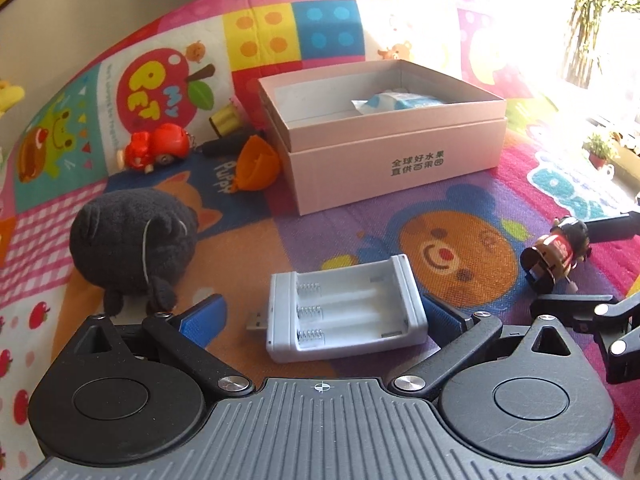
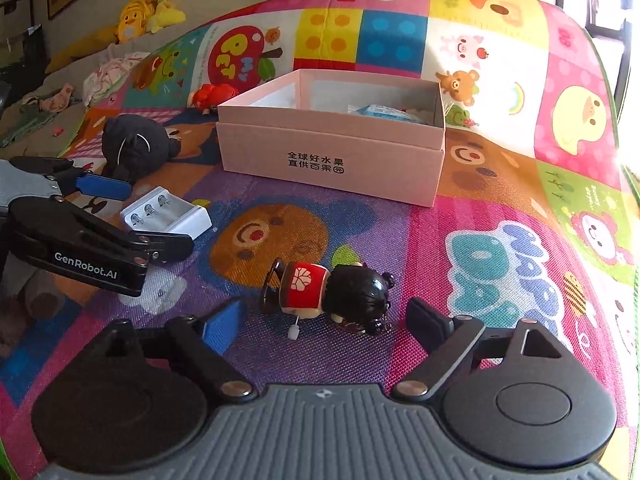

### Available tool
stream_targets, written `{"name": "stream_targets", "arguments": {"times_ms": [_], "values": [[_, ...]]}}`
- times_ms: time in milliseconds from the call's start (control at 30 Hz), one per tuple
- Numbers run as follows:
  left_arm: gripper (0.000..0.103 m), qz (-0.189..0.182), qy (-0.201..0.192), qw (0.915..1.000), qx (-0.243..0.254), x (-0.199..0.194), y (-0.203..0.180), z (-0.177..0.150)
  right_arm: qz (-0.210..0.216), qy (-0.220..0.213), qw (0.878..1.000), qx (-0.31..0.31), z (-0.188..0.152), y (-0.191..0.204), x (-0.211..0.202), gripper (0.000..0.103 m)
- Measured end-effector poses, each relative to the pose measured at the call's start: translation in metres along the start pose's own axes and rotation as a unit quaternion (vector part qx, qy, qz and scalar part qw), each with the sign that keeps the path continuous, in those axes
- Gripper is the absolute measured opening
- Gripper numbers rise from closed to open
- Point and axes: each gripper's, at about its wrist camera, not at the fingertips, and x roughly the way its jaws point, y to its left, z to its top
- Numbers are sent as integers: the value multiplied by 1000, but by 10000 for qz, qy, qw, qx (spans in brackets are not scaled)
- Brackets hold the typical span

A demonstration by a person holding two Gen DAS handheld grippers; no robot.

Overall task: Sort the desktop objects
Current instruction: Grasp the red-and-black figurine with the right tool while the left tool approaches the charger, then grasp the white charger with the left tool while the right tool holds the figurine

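Note:
A white battery charger lies on the colourful mat between the wide-open fingers of my left gripper; it also shows in the right wrist view. A black-haired doll in a red dress lies on its side between the open fingers of my right gripper; it shows at the right of the left wrist view. An open pink box stands beyond, with a blue-and-white packet inside.
A black plush toy sits left of the charger. A red toy, an orange piece and a gold-capped black object lie left of the box. Yellow plush toys lie off the mat, far left.

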Motion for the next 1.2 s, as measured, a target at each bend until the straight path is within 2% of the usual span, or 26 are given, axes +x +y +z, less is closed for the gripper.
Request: {"name": "stream_targets", "arguments": {"times_ms": [67, 167, 233, 267, 300, 367, 433, 500, 533, 633, 733, 800, 833, 900, 967, 1067, 1200], "values": [[103, 116, 15, 9999, 68, -7, 8, -4, 6, 9, 10000, -10, 0, 1, 0, 95], [103, 630, 109, 9979, 145, -15, 23, -10, 21, 18, 10000, 1, 0, 0, 1, 98], [103, 1055, 186, 9942, 11, -18, 36, -13, 19, 35, 10000, 14, 0, 1, 1, 99], [103, 1112, 217, 9935, -141, -19, 42, -14, 23, 46, 10000, 13, 0, 1, 2, 99], [103, 1012, 238, 9937, -412, -21, 49, -14, 23, 57, 10000, 10, 1, 1, 2, 100], [103, 540, 269, 9931, -1003, -22, 58, -13, 0, 81, 10000, -17, 1, 3, 3, 100], [103, 168, 281, 9877, -1527, -16, 59, -9, -31, 89, 9999, -46, 1, 4, 4, 100], [103, 124, 293, 9830, -1808, -6, 55, -3, -55, 85, 9999, -60, 1, 4, 4, 100], [103, 228, 266, 9816, -1877, 0, 52, 1, -67, 83, 9999, -58, 1, 5, 3, 100], [103, 472, 205, 9810, -1870, 14, 46, 10, -62, 86, 9999, -25, 1, 3, 4, 100], [103, 668, 182, 9837, -1657, 22, 39, 15, -52, 102, 9999, -3, 1, 3, 4, 101], [96, 757, 144, 9857, -1496, 24, 34, 14, -56, 107, 9999, -2, 1, 3, 5, 101], [89, 802, 80, 9870, -1391, 22, 32, 13, -60, 110, 9999, 2, 1, 3, 5, 102], [80, 750, 22, 9881, -1342, 19, 32, 12, -73, 129, 9999, 16, 2, 3, 6, 103], [66, 722, -41, 9888, -1308, 14, 32, 9, -79, 141, 9999, 18, 2, 3, 7, 103], [53, 582, -131, 9915, -1160, 3, 29, 0, -85, 146, 9999, 15, 2, 3, 7, 103], [53, 181, -121, 9957, -898, -15, 20, -13, -116, 156, 9998, 14, 2, 3, 7, 103]]}}
